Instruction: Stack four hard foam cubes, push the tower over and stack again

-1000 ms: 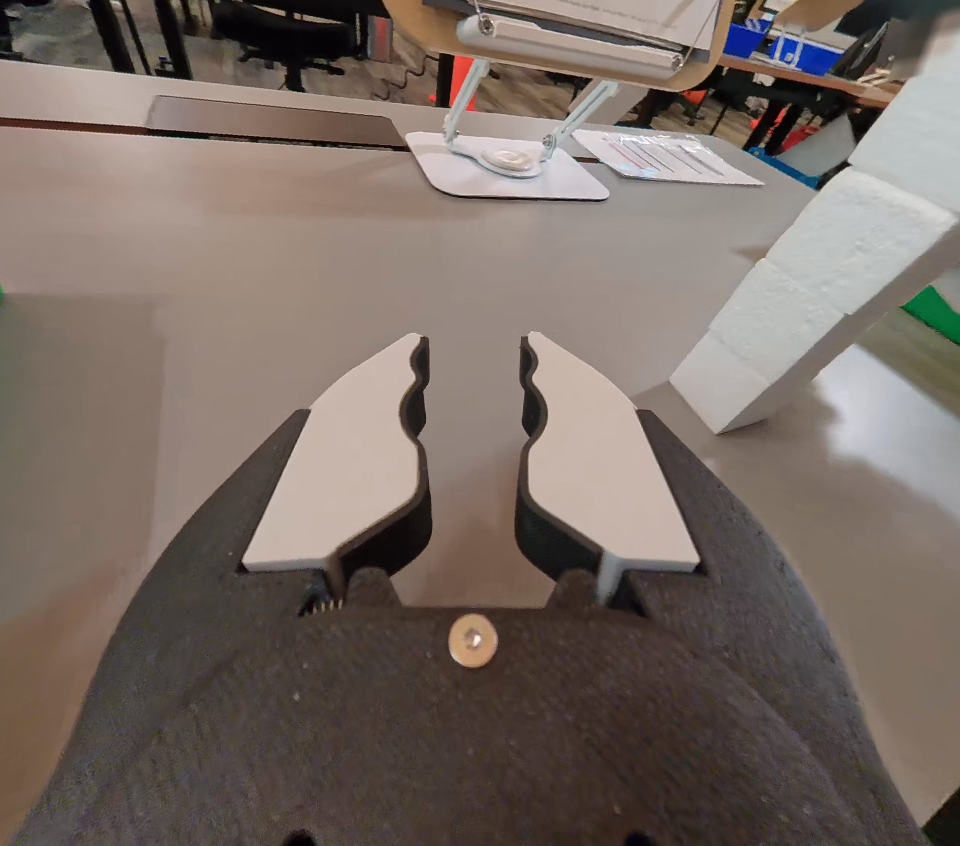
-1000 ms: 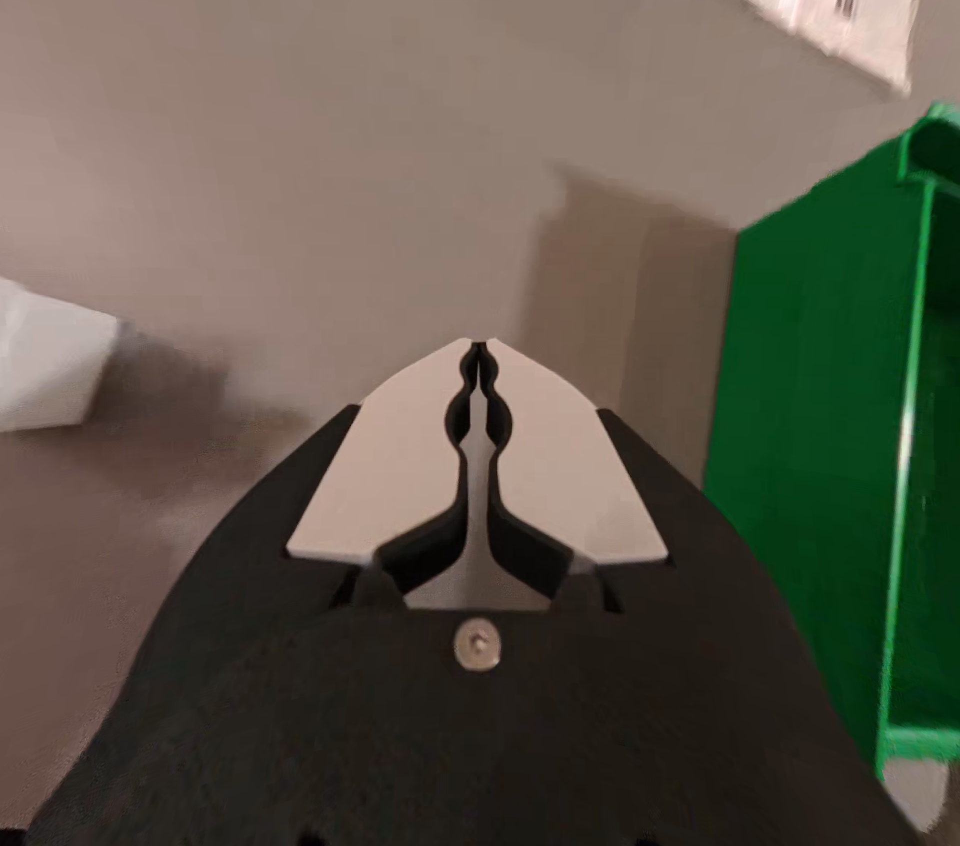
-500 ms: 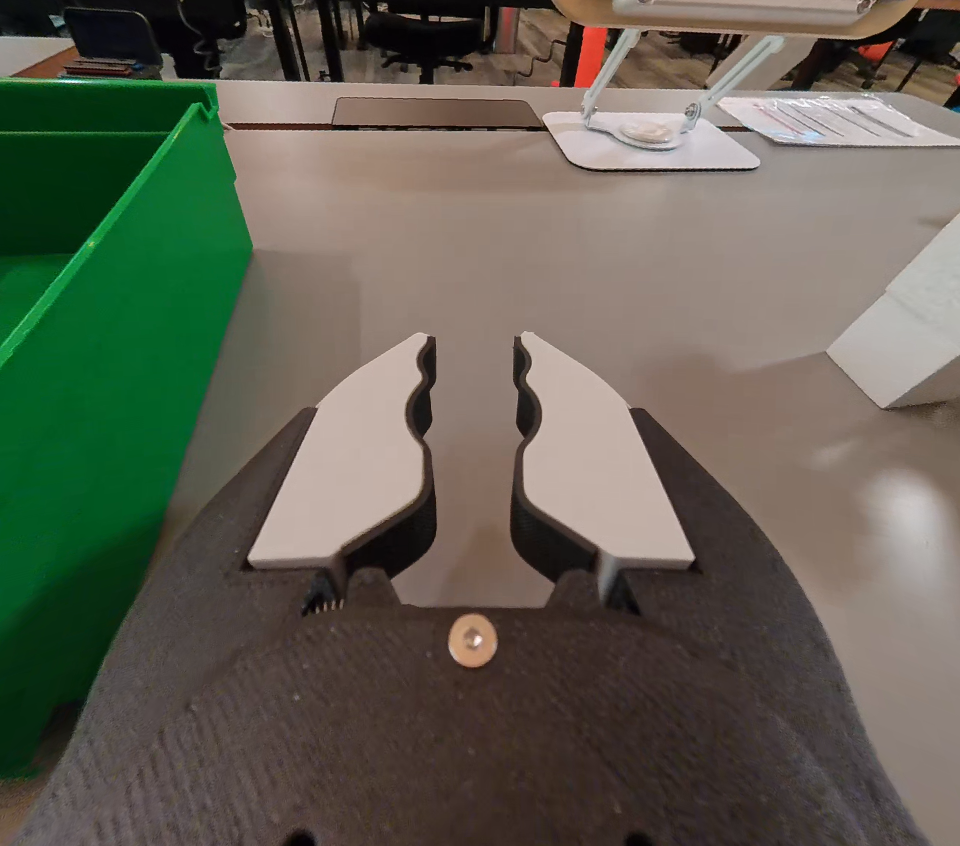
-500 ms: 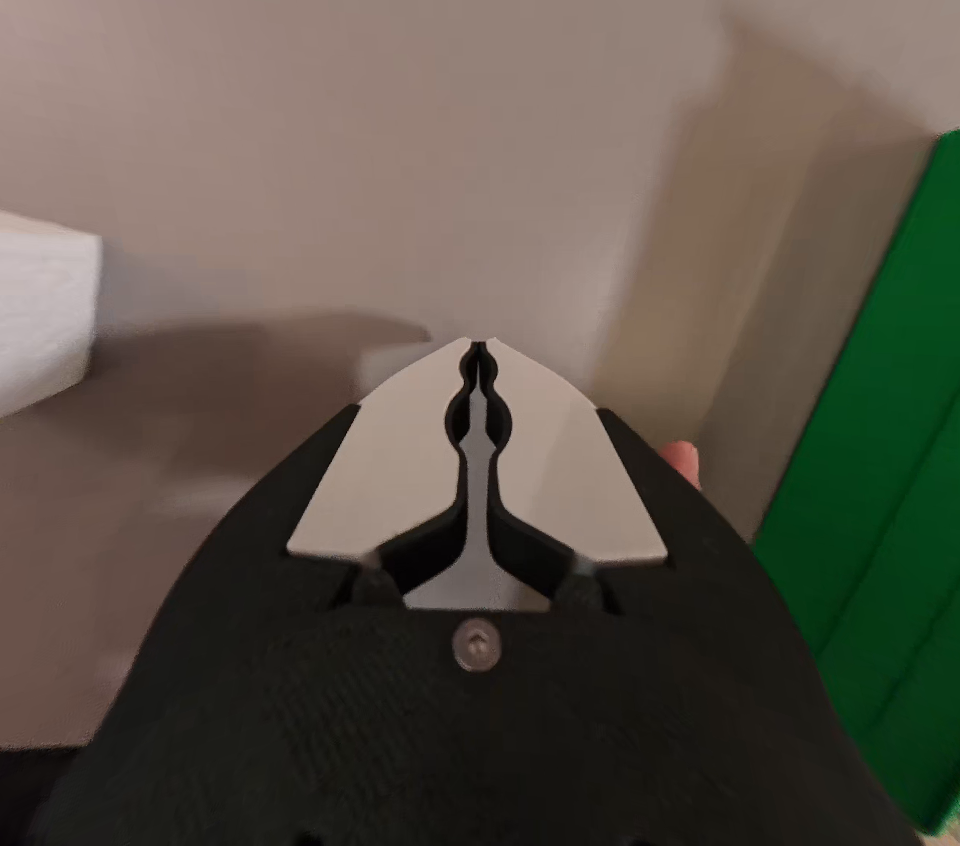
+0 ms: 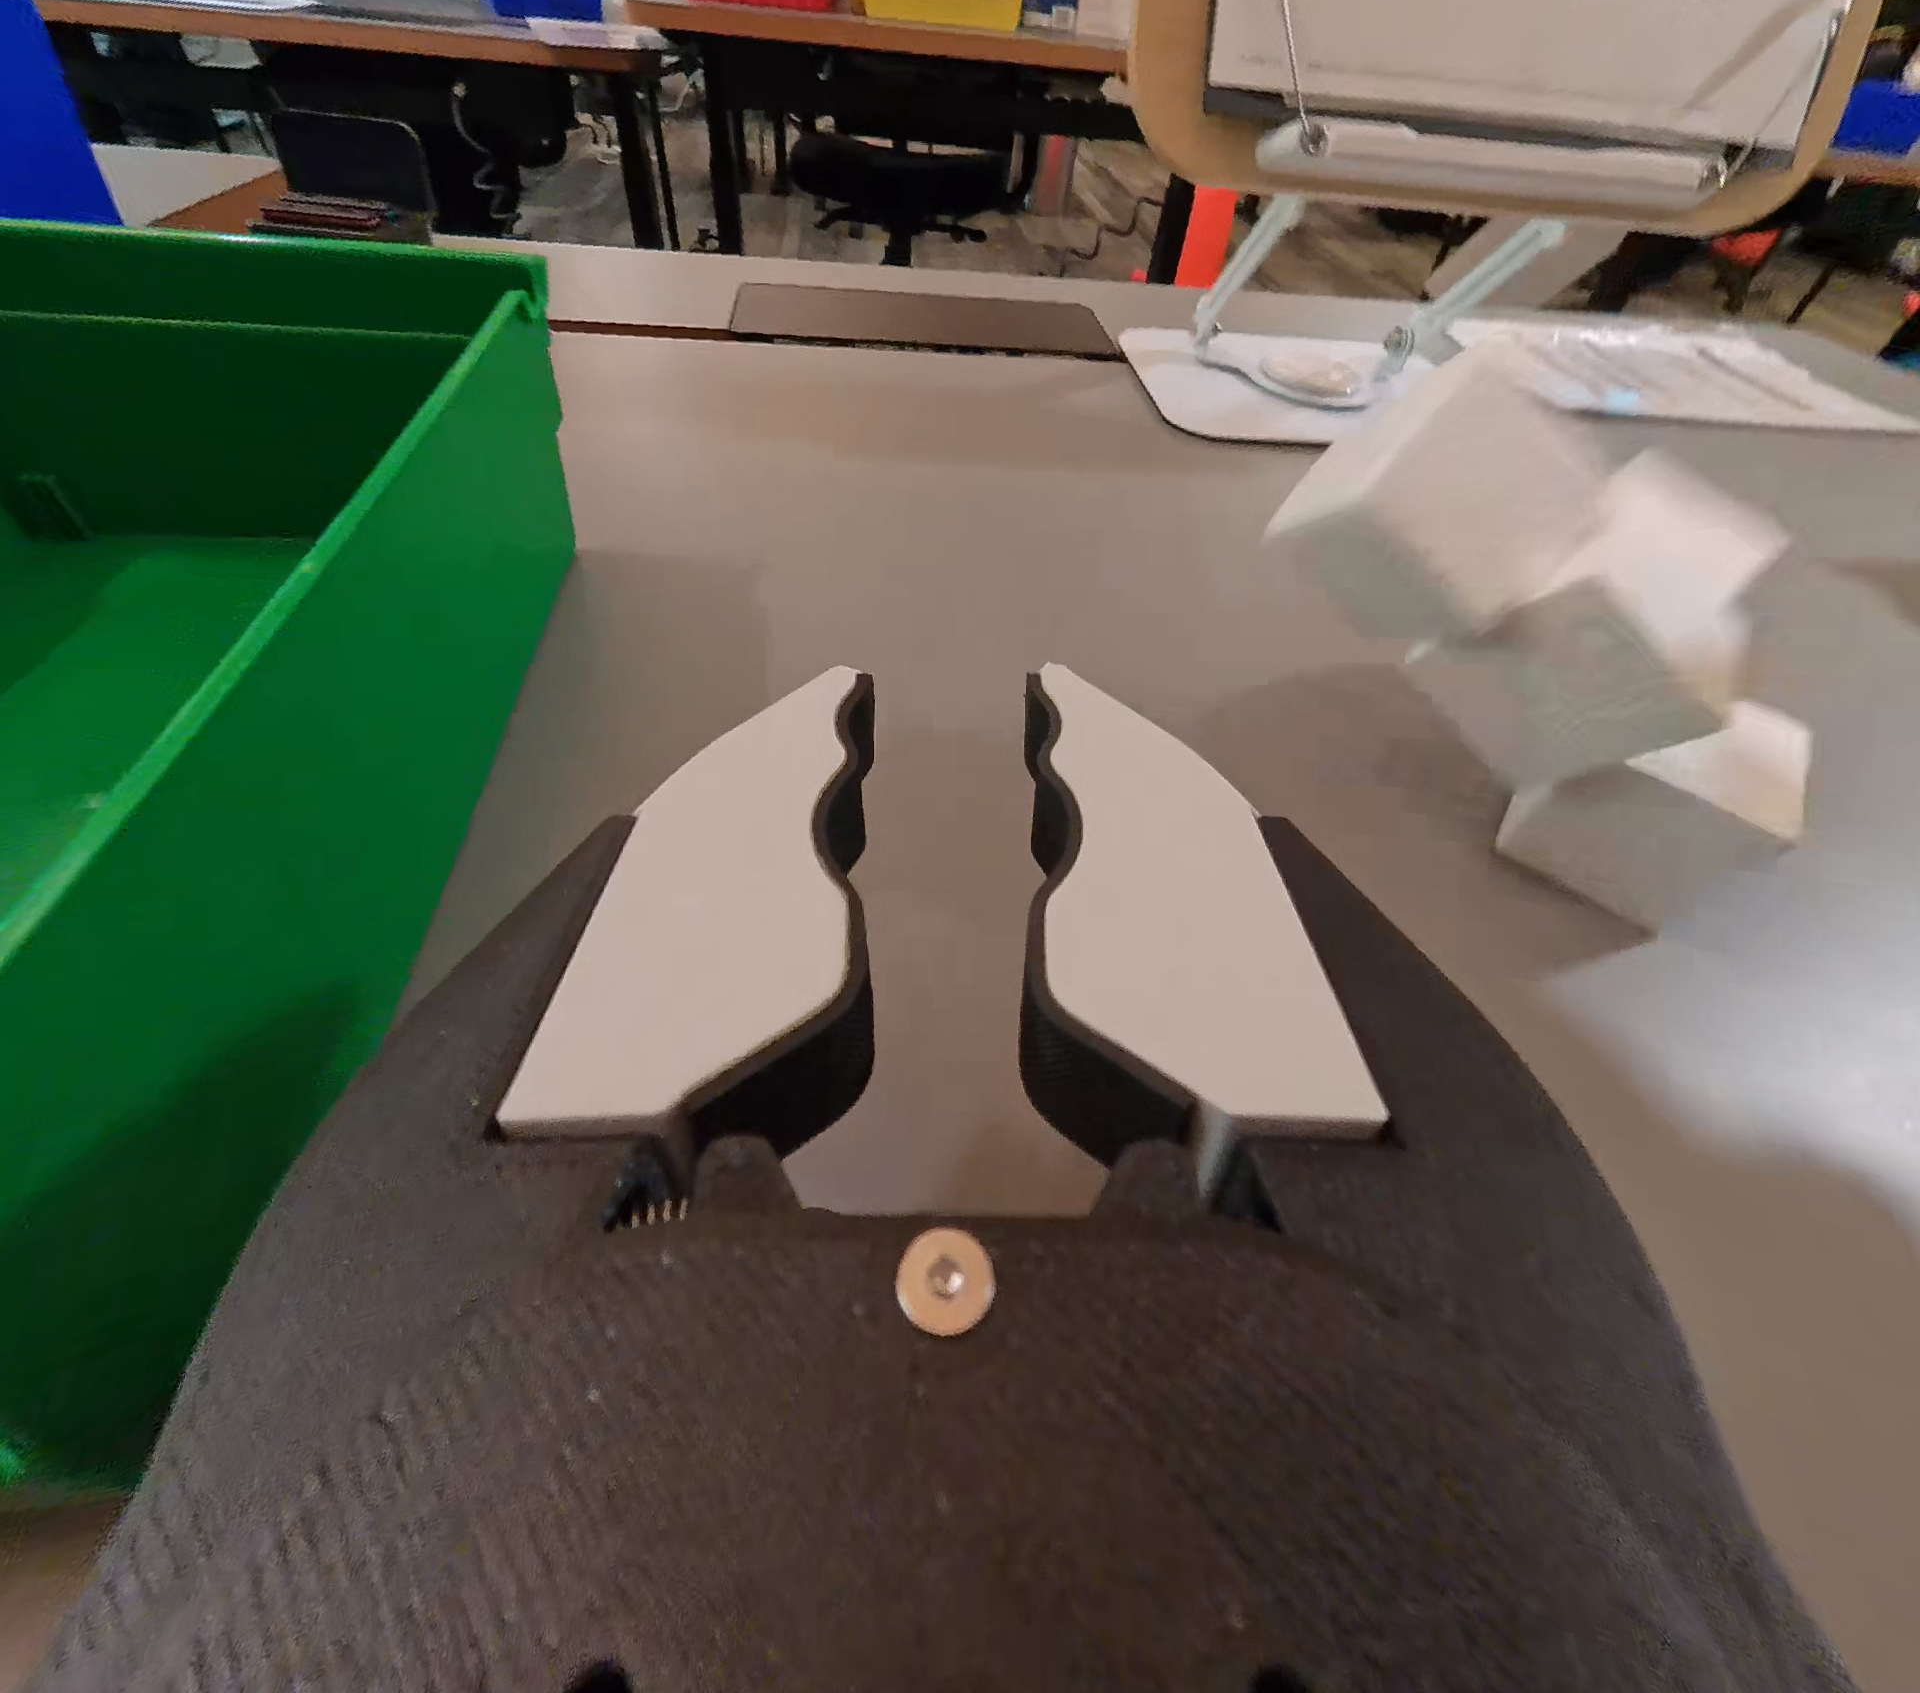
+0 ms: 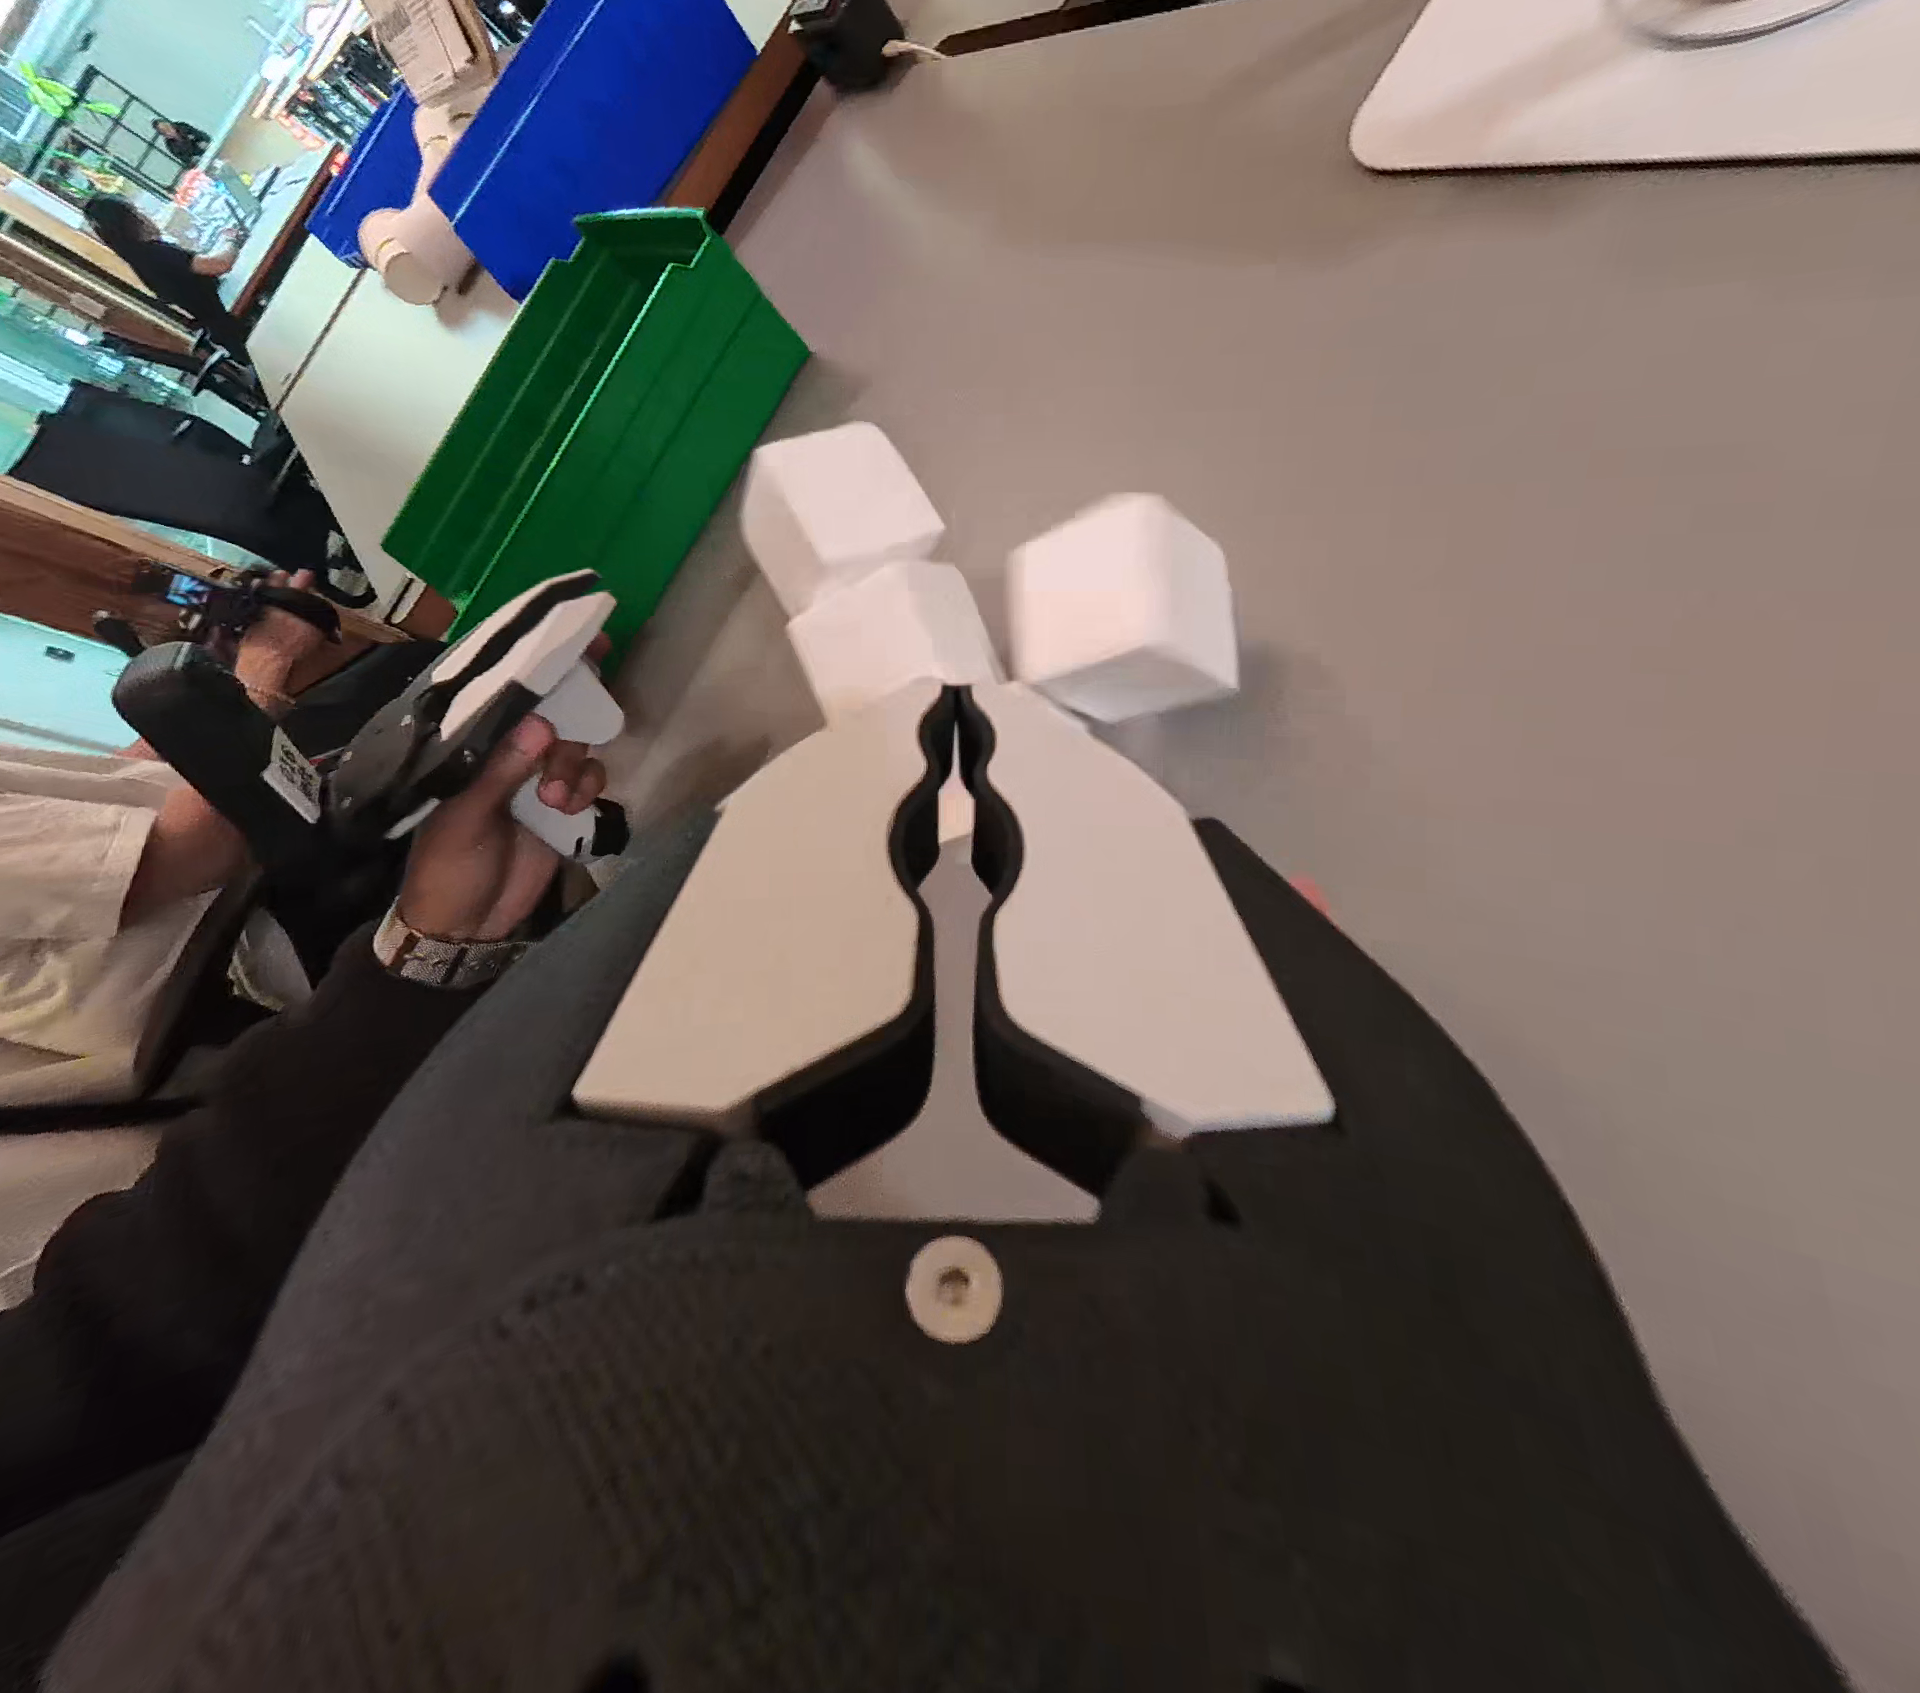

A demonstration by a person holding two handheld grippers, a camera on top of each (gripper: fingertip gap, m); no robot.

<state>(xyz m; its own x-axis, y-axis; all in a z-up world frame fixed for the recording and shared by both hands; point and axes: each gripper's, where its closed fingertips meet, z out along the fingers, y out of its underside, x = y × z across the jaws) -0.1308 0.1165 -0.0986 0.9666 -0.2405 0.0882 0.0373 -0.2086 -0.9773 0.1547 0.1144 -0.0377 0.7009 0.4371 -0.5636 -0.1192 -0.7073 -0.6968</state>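
Note:
Several white foam cubes [image 5: 1507, 563] are tumbling, blurred, on the grey table [image 5: 935, 521] to the right of my left gripper [image 5: 948, 677], which is open and empty above the table. A green bin [image 5: 260, 604] stands close on its left. In the right wrist view the cubes [image 6: 1122, 604] lie loosely together just beyond my right gripper [image 6: 954, 700], which is shut with nothing between its fingers and has its tips at the nearest cube [image 6: 894, 635]. The left gripper [image 6: 592, 641], held by a hand, shows at the left beside the green bin [image 6: 603, 438].
A document stand [image 5: 1496, 33] on a white base plate [image 5: 1247, 396] stands at the back, with a plastic sleeve of paper [image 5: 1683, 386] beside it. A blue bin [image 6: 582, 95] sits on the neighbouring table. Other tables, chairs, coloured bins and a person are farther back. Across from one pair of fingers to the other is roughly 30 centimeters.
The leaning stack of foam cubes has toppled into loose cubes. The left view has swung so that the green bin shows at its left. The right gripper has turned from facing the table to facing the cubes, still shut.

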